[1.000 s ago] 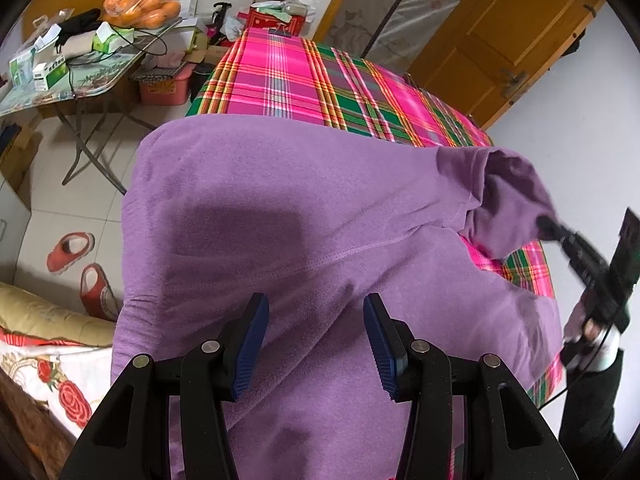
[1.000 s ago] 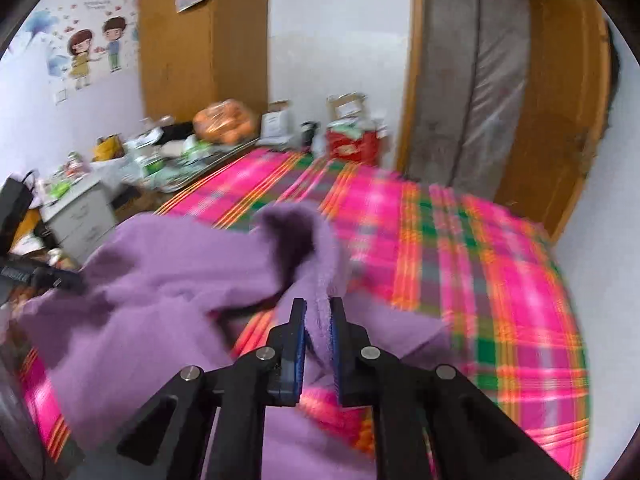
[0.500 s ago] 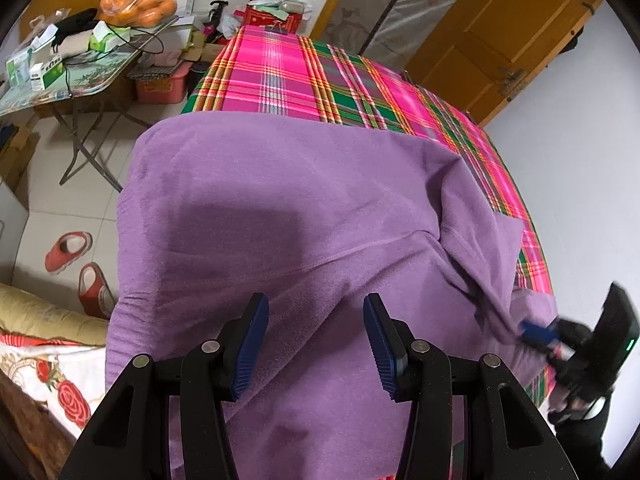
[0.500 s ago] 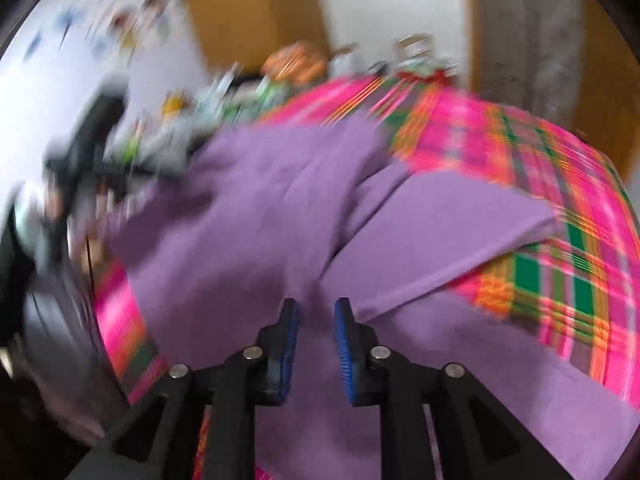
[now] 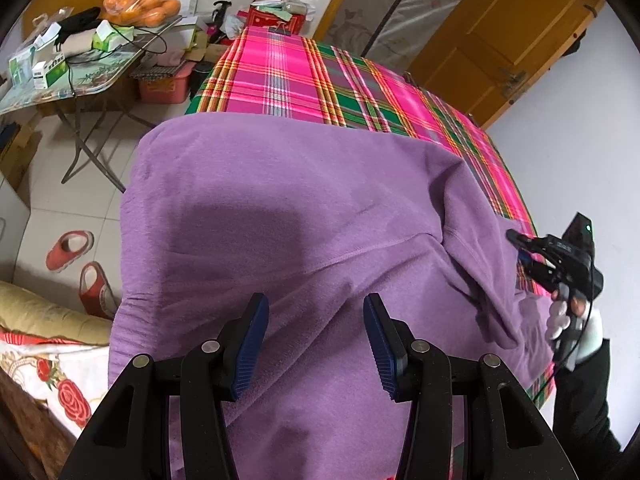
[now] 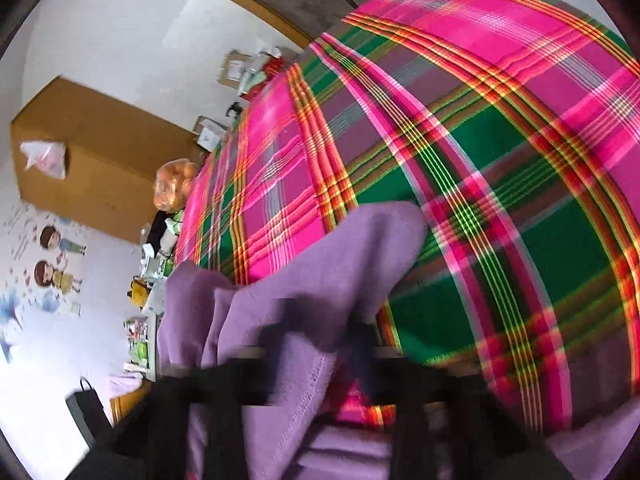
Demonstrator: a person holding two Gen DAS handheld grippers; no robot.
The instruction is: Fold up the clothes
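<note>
Purple fleece garment (image 5: 304, 216) lies spread on the plaid bed (image 5: 288, 76); left gripper (image 5: 316, 344) hovers above its near middle, jaws wide and empty, while right gripper (image 5: 524, 248), nearer the folded sleeve edge, is closing its jaws there.

A purple fleece garment (image 5: 288, 216) lies spread across the near end of a bed covered in pink-and-green plaid, its left edge draping over the bedside, with one part folded over at its right side.
</note>
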